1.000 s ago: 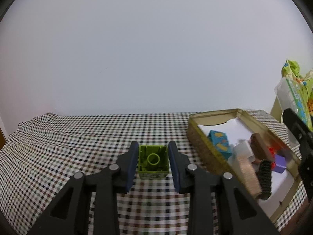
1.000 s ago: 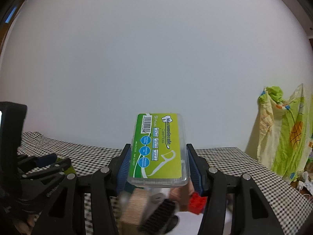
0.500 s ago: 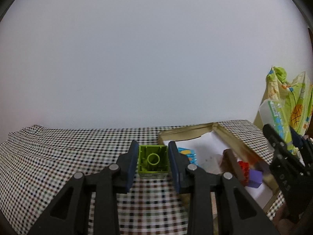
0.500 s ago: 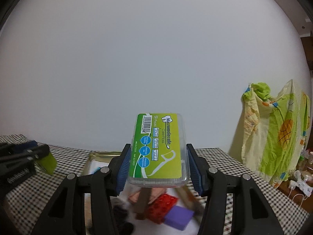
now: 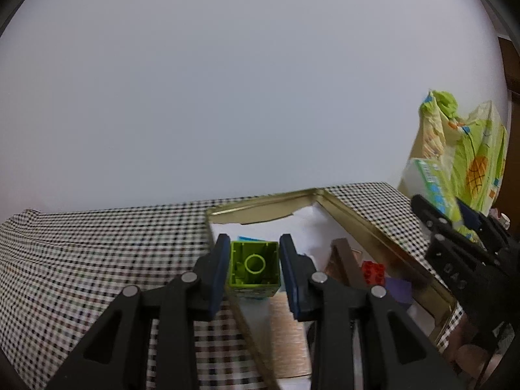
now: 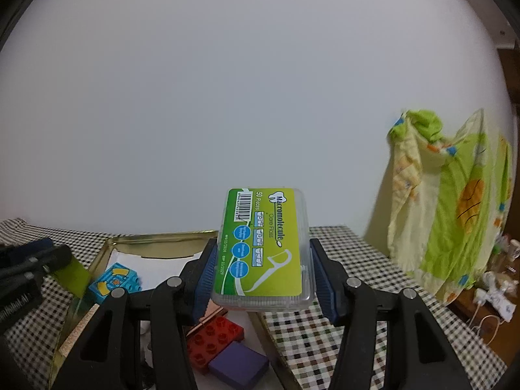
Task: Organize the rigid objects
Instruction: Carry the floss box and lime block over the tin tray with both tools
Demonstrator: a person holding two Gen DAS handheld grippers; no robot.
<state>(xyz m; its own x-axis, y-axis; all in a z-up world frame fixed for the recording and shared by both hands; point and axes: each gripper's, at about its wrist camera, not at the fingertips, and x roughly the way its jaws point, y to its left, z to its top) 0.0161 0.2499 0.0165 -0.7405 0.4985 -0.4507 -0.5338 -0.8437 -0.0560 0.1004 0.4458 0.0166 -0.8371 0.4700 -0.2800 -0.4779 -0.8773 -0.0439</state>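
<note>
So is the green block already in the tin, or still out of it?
Still out: the green block is held in the left tool, above the near edge of the tin.

Since a second ago, the gold tin [image 5: 383, 227] is shifted in the left wrist view from the right edge toward the lower centre of the frame, so the green brick [image 5: 254, 268] held in the left gripper [image 5: 254, 269] is now seen over the tin's left rim rather than over the checked cloth [image 5: 97, 247]. In the right wrist view, the left gripper [image 6: 29, 266] is reduced to a smaller shape at the lower left, and the blue block [image 6: 113, 279], red brick [image 6: 214, 336] and purple block [image 6: 239, 365] are newly exposed below the floss box [image 6: 265, 247]. The yellow-green fabric [image 6: 455, 208] is moved from the right edge toward the middle right.
</note>
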